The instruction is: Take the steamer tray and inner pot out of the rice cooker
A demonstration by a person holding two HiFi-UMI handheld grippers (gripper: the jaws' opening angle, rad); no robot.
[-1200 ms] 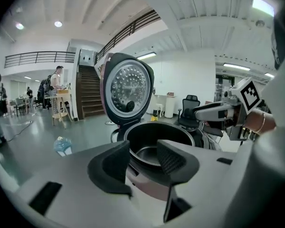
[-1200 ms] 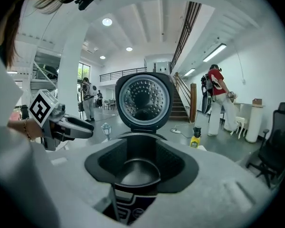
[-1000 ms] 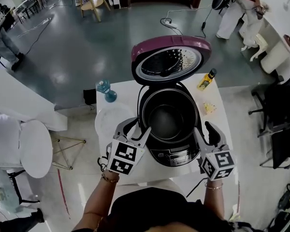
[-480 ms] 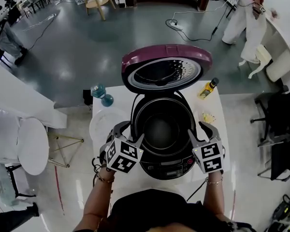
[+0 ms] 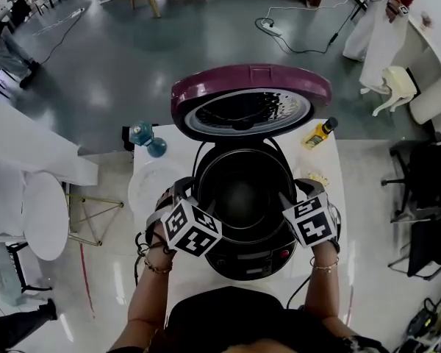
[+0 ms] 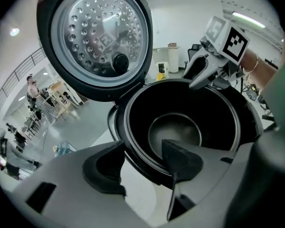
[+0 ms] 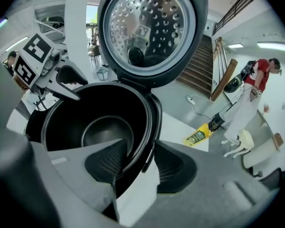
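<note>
The rice cooker [image 5: 251,259] stands on the white table with its purple lid [image 5: 250,87] tipped up and back. Inside it sits the black inner pot [image 5: 242,191], which looks bare. My left gripper [image 5: 189,197] is at the pot's left rim. In the left gripper view the left gripper [image 6: 143,145] straddles the inner pot [image 6: 175,132], one jaw inside and one outside. Its jaws have just been opening and do not press on the rim. My right gripper [image 5: 292,194] straddles the right rim the same way. Seen from the right gripper [image 7: 140,145], a gap shows around the inner pot [image 7: 104,127] rim.
A white round dish [image 5: 148,182] lies on the table left of the cooker, with a blue bottle [image 5: 145,137] behind it. A yellow bottle [image 5: 320,132] lies at the back right. A person [image 5: 382,28] stands on the floor beyond, near a cable.
Both grippers have come down and forward from beside the cooker's front to its rim, one at each side. The left jaws stand wider apart than before.
</note>
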